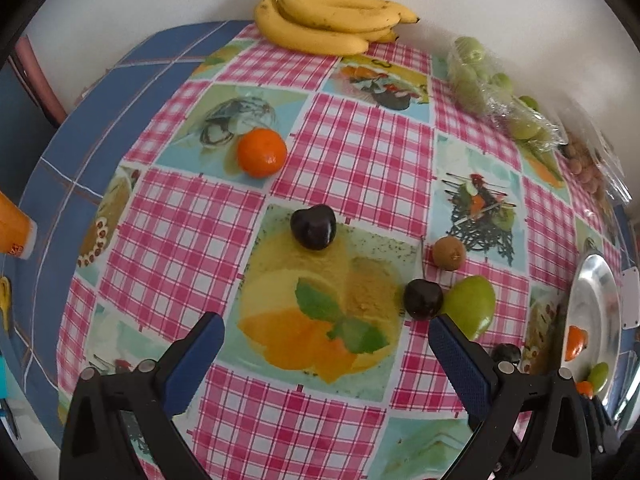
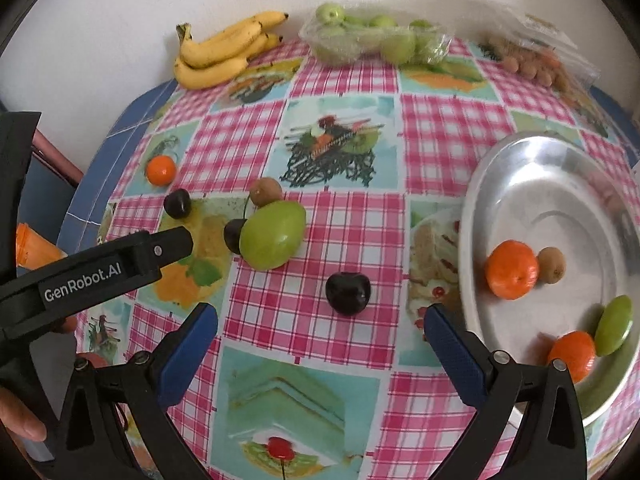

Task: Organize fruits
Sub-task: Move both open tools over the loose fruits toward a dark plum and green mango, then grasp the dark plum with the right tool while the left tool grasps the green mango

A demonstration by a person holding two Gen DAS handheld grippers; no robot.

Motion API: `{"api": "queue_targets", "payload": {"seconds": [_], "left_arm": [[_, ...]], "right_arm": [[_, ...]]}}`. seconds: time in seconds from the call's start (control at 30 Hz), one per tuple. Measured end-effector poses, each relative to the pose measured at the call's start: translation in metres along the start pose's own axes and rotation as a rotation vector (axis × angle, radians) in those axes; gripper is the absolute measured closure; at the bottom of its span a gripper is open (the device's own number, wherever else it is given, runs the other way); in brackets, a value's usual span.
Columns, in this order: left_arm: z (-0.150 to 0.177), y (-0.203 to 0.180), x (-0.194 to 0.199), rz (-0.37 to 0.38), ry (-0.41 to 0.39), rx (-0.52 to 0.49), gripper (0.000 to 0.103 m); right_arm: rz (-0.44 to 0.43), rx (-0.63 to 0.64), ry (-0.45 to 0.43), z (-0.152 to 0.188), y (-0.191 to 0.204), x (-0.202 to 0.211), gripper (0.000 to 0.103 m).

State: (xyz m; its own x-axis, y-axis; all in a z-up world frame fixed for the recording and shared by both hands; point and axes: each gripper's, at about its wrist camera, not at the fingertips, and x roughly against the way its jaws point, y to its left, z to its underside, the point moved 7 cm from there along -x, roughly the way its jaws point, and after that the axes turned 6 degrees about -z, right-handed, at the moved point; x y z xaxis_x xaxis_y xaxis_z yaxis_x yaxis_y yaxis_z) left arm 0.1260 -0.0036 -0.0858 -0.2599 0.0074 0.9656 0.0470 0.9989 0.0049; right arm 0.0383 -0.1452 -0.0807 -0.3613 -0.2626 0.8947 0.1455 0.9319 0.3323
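Blue ribbed pads of my right gripper (image 2: 322, 330) fill the bottom of its view, spread wide and holding nothing, and the dark cherry (image 2: 347, 293) sits just ahead of the gap between them, a touch right of centre. That is the relation I judge the next move turns on: the cherry lies straight down the gripper's line, with the metal plate (image 2: 500, 184) just to the cherry's right. It is round and glossy with no long axis to speak of, so I think any closing direction would serve, though the slick skin could let it roll.

My left gripper (image 1: 326, 334) is likewise spread and empty. It shows in the right wrist view to the cherry's left, farther from it than the right gripper is. Ahead of it lie a second cherry (image 1: 423, 298) touching a smooth green fruit (image 1: 472, 306), a third cherry (image 1: 313, 227), a fuzzy brown kiwi-like fruit (image 1: 449, 253) and a dimpled mandarin (image 1: 261, 152).

Beyond the near cherry, against the wall, are a bunch of bananas (image 2: 224, 50) and a crinkled clear bag of green fruit (image 2: 372, 42).

On the plate, right of the cherry, rest two mandarins (image 2: 512, 275), a small brown fruit (image 2: 551, 265) and a green one (image 2: 613, 325). Its dished, shiny surface looks slippery. All else rests on the glossy checked tablecloth (image 2: 344, 152), so sorting looks partly done.
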Motion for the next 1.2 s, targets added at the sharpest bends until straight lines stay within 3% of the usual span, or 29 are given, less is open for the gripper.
{"api": "queue_targets", "payload": {"seconds": [0.2,0.6,0.77,0.9,1.03,1.2], "left_arm": [[0.003,0.003,-0.016,0.019,0.044,0.049,0.000],[-0.007,-0.004,-0.014,0.017,-0.011,0.021,0.000],[-0.010,-0.018,-0.010,0.050,-0.032,-0.027,0.000],[-0.011,-0.025,-0.003,0.055,-0.058,-0.066,0.000],[-0.014,-0.039,0.002,0.075,-0.071,-0.106,0.000],[-0.013,-0.051,0.004,0.090,-0.067,-0.134,0.000]], "right_arm": [[0.008,-0.016,0.035,-0.001,-0.001,-0.013,0.000],[0.054,-0.035,0.033,-0.006,-0.011,-0.019,0.003],[0.060,-0.023,0.040,-0.008,-0.012,-0.020,0.031],[0.057,-0.022,0.048,-0.007,-0.013,-0.023,0.041],[0.057,-0.027,0.049,-0.009,-0.013,-0.026,0.042],[0.057,-0.038,0.051,-0.011,-0.017,-0.025,0.057]]}}
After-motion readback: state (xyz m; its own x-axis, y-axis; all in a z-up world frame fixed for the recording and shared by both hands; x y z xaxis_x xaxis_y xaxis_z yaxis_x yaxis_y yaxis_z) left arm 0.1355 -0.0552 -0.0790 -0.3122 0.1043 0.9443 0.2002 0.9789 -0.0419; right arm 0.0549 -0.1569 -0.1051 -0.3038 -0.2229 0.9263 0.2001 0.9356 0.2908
